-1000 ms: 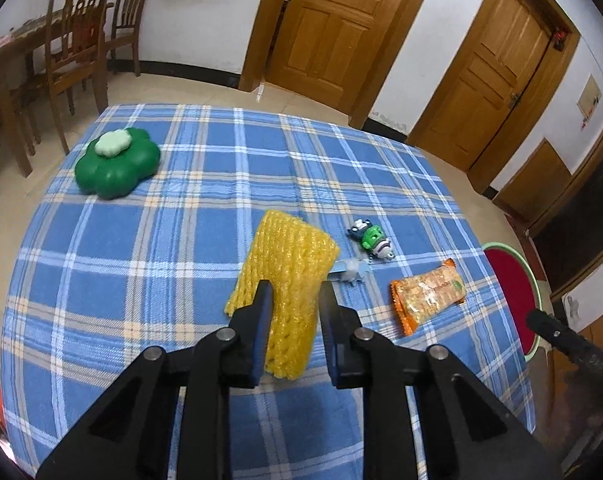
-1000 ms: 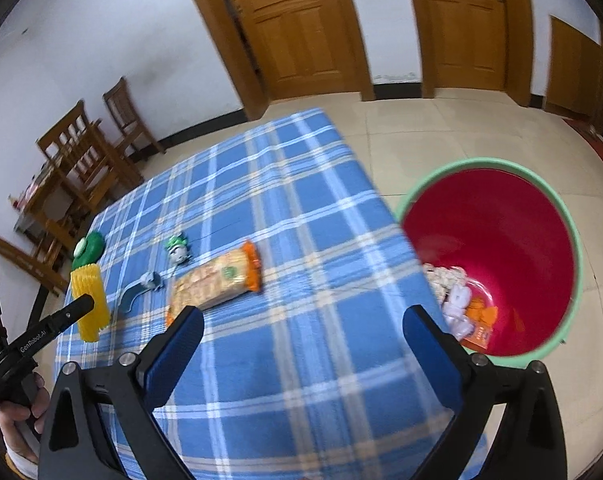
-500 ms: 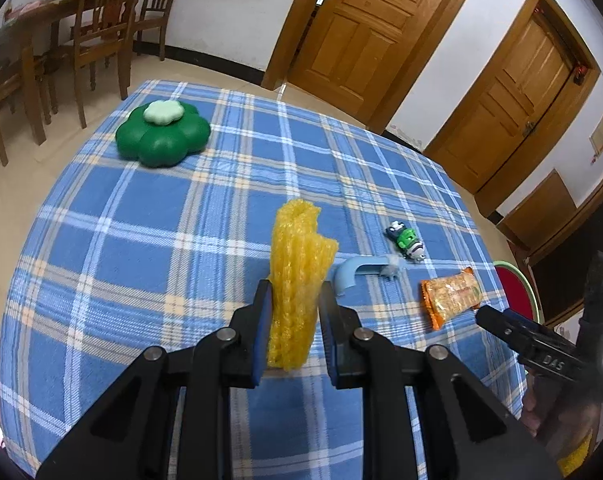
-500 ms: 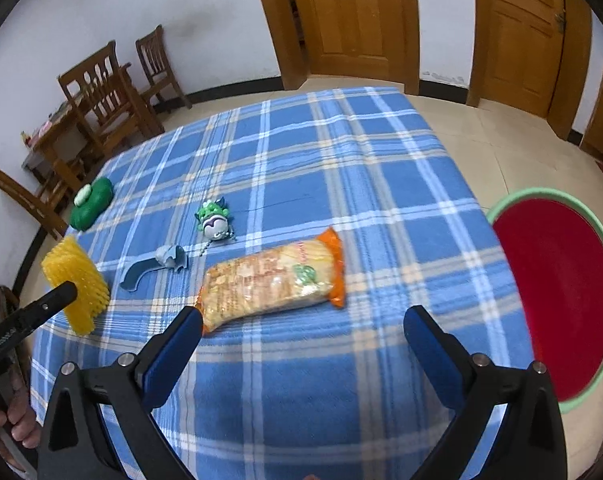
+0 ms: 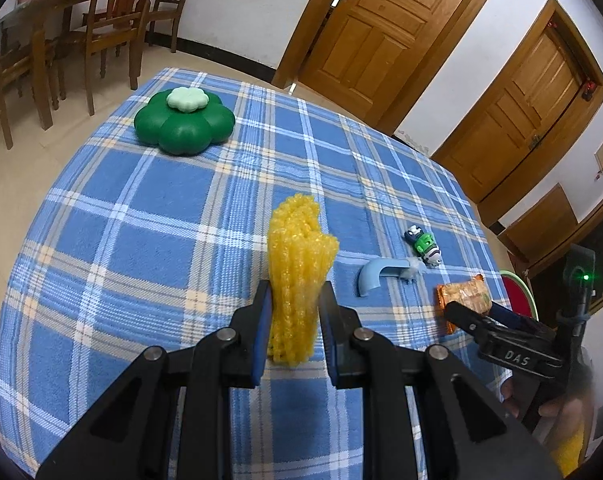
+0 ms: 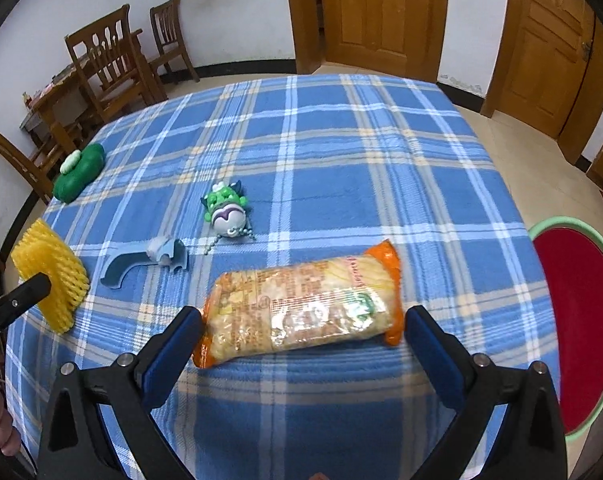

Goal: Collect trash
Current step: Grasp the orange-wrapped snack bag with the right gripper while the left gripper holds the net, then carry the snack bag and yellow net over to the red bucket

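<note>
A yellow foam net (image 5: 299,256) is pinched upright between the pads of my left gripper (image 5: 295,308), which is shut on it just above the blue plaid tablecloth (image 5: 141,240). It also shows in the right wrist view as the foam net (image 6: 49,276) at the far left. My right gripper (image 6: 303,320) is open wide, low over the table. An orange snack packet (image 6: 301,308) lies crosswise between its fingers, and the pads do not press on it. The left wrist view shows the right gripper (image 5: 473,320) from the side, over the packet (image 5: 463,294).
A red bin with a green rim (image 6: 573,320) stands on the floor to the right of the table. On the cloth lie a blue plastic handle (image 6: 141,264), a green toy keychain (image 6: 225,210) and a green flower-shaped box (image 6: 79,172). Wooden chairs (image 6: 109,64) stand far left.
My right gripper swung away from the red bin and came down over the snack packet, which now lies between its fingers. The left gripper kept its hold on the foam net, which now stands edge-on.
</note>
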A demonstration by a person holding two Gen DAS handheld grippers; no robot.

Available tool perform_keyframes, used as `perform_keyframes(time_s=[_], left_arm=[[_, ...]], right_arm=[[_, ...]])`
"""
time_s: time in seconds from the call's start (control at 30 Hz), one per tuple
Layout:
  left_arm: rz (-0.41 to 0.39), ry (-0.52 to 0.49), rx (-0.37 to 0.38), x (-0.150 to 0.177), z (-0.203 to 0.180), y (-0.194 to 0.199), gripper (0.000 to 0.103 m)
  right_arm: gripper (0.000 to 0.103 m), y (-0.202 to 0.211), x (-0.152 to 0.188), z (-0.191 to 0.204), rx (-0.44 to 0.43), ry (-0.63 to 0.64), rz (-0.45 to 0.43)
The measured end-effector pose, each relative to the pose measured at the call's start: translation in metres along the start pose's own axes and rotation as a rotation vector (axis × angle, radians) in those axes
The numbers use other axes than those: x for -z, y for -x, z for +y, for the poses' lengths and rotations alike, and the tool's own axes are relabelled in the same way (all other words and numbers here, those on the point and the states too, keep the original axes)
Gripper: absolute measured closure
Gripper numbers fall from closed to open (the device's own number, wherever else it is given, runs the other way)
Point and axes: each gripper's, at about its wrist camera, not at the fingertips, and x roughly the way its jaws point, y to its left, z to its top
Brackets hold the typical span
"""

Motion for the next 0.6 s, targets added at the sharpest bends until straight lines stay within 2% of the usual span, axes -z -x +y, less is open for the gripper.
perform_keyframes(time_s=[0.23,0.37,0.6], left_arm=[[-0.002,0.003,0.001,0.000,0.000,0.000,0.081],[-0.006,0.003,0.002,0.000,-0.001,0.002,0.081],[-0.026,-0.009,0.019,-0.002,-0.008,0.011,0.081]], right_arm=[[0.000,-0.003,0.001,0.009,0.042,0.050,-0.011],[0.009,0.000,0.005,0.009,0.061,0.059,-0.031],[0.012,0.013,0.009,-0.007,0.007,-0.035,-0.061]])
